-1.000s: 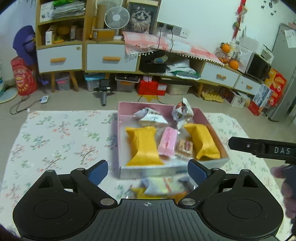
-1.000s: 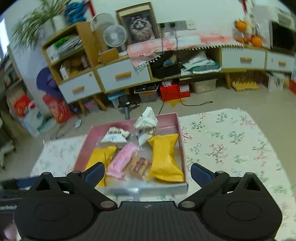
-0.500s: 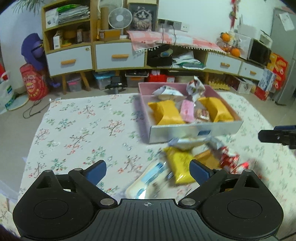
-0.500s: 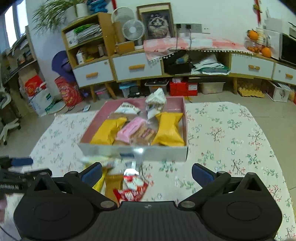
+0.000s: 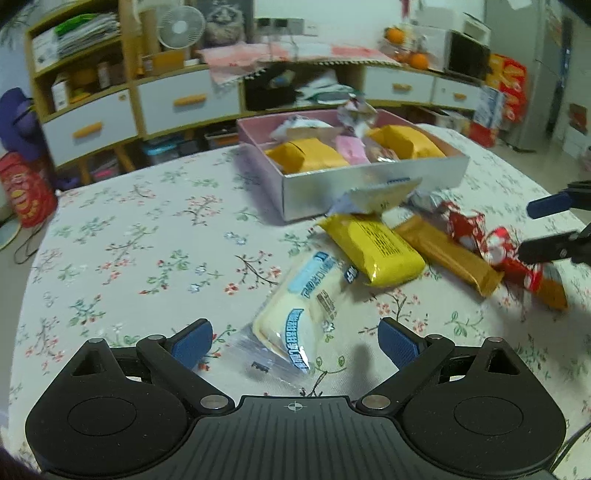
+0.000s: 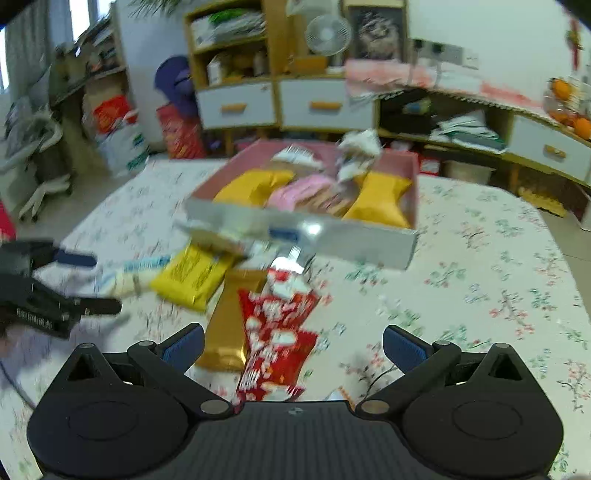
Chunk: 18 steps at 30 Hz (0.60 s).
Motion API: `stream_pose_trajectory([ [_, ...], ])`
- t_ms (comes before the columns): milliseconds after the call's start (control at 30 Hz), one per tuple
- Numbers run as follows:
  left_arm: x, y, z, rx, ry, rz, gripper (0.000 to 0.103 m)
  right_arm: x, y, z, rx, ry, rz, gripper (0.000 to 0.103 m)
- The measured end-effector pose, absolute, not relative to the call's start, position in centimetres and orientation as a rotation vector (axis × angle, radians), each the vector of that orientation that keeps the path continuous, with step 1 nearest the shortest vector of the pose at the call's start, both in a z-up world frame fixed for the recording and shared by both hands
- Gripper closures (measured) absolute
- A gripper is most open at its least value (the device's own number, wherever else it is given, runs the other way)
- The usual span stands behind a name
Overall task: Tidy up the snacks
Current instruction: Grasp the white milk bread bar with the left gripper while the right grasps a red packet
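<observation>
A pink and silver box (image 5: 373, 184) (image 6: 415, 184) holds yellow, pink and white snack packs. In front of it loose snacks lie on the floral tablecloth: a cream pack with blue print (image 5: 303, 299) (image 6: 125, 277), a yellow pack (image 5: 373, 251) (image 6: 195, 273), a gold bar (image 5: 447, 254) (image 6: 229, 325) and a red and white pack (image 5: 484, 240) (image 6: 277, 332). My left gripper (image 5: 293, 338) is open, with the cream pack between its fingers. My right gripper (image 6: 293, 345) is open over the red pack and gold bar.
The floral tablecloth (image 5: 129, 240) covers the table. Behind it stand wooden shelves with white drawers (image 5: 177, 103), a fan (image 5: 179, 27) and floor clutter. The right gripper (image 5: 554, 229) shows at the left view's right edge; the left gripper (image 6: 55, 291) shows at the right view's left edge.
Both grippers have pulled back from the box and dropped low over the loose snacks. The left one now sits at the cream pack, the right one at the red pack.
</observation>
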<state>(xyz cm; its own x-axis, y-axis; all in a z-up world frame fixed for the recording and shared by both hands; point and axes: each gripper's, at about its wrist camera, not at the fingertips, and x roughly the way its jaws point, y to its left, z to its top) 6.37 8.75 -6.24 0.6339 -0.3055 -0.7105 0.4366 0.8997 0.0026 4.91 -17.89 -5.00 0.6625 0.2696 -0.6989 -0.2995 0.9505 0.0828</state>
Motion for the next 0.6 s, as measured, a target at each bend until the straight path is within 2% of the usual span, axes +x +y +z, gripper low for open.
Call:
stream_pose_trajectory([
  [267,7.4,8.6,-7.1,0.164,0.799,-0.469,0.009,5.9,-16.9,-8.0,-0.072,0.898,0.348,0.026],
  [467,7.7,8.8,-7.6,0.176,0.783,-0.487,0.015,5.8,-16.9,-8.4,-0.094,0.858,0.349,0.026],
  [600,7.9,9.0,-7.3,0.150,0.778,-0.482,0.029,5.6,-17.5,-8.4,-0.071,0.838,0.368,0.026],
])
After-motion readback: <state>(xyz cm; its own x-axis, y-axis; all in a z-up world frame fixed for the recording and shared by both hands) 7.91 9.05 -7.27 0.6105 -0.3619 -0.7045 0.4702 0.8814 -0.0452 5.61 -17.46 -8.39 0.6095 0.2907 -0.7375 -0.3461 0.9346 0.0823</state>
